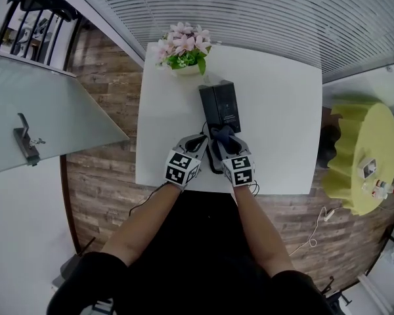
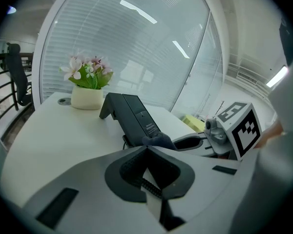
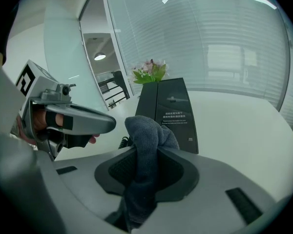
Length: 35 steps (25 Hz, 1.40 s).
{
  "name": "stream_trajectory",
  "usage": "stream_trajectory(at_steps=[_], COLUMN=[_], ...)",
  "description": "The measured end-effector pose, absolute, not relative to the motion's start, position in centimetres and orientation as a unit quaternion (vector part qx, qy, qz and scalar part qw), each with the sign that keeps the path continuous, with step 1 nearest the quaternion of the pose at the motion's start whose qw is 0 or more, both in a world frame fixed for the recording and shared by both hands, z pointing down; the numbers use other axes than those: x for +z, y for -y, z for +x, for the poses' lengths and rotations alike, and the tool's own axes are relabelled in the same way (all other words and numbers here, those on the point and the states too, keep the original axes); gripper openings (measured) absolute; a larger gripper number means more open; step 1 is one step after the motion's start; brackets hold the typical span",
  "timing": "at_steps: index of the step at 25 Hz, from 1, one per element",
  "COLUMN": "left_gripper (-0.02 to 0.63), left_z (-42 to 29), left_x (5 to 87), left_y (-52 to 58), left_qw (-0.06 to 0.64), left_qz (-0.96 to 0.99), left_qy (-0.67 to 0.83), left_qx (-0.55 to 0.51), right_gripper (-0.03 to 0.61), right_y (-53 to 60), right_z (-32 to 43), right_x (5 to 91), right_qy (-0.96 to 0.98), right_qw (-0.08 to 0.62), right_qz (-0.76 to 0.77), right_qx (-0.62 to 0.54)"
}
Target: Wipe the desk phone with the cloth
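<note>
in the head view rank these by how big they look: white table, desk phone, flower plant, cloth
1. white table
2. desk phone and flower plant: about alike, too close to rank
3. cloth: smallest, only partly visible

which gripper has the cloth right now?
The right gripper: a dark grey cloth is clamped between its jaws, bunched above the tips. The left gripper has its jaws shut together with nothing between them.

White table (image 1: pixel 282 110) on wood-plank floor (image 1: pixel 105 182) (slatted blinds (image 1: pixel 249 12) behind), yellow stand (image 1: pixel 364 143) nearby.
</note>
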State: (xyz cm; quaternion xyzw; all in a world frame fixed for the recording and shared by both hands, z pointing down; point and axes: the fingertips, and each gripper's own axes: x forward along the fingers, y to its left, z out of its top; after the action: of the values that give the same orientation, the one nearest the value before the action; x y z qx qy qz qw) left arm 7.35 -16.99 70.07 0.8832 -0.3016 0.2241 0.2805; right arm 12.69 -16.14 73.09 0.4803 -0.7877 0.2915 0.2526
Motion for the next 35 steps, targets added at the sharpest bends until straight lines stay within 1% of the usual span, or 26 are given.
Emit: stream_trajectory(at_steps=[6, 13, 18, 28, 35], left_gripper=[0.009, 0.009, 0.009, 0.009, 0.009], left_z=[7.6, 8.0, 8.3, 9.2, 8.9], left_x=[67.3, 63.7, 61.9, 61.9, 62.8], left_y=[18.5, 23.2, 26.3, 29.3, 30.0], left_qw=[0.263, 0.237, 0.223, 0.220, 0.229], left_qz=[0.891, 0.896, 0.897, 0.893, 0.888], left_qy=[0.306, 0.331, 0.345, 0.357, 0.365], left_qx=[0.207, 0.177, 0.162, 0.161, 0.162], right_gripper=[0.114, 0.114, 0.114, 0.114, 0.117], right_y=[16.2, 22.0, 25.9, 30.4, 31.4], right_z=[13.5, 15.3, 15.6, 14.9, 14.0], right_x=[71.4, 65.7, 63.6, 64.4, 65.9], right_qy=[0.787, 0.797, 0.802, 0.811, 0.812], right_qw=[0.244, 0.207, 0.194, 0.200, 0.228], right_qz=[0.480, 0.506, 0.514, 0.504, 0.494], right_qx=[0.303, 0.258, 0.235, 0.222, 0.210])
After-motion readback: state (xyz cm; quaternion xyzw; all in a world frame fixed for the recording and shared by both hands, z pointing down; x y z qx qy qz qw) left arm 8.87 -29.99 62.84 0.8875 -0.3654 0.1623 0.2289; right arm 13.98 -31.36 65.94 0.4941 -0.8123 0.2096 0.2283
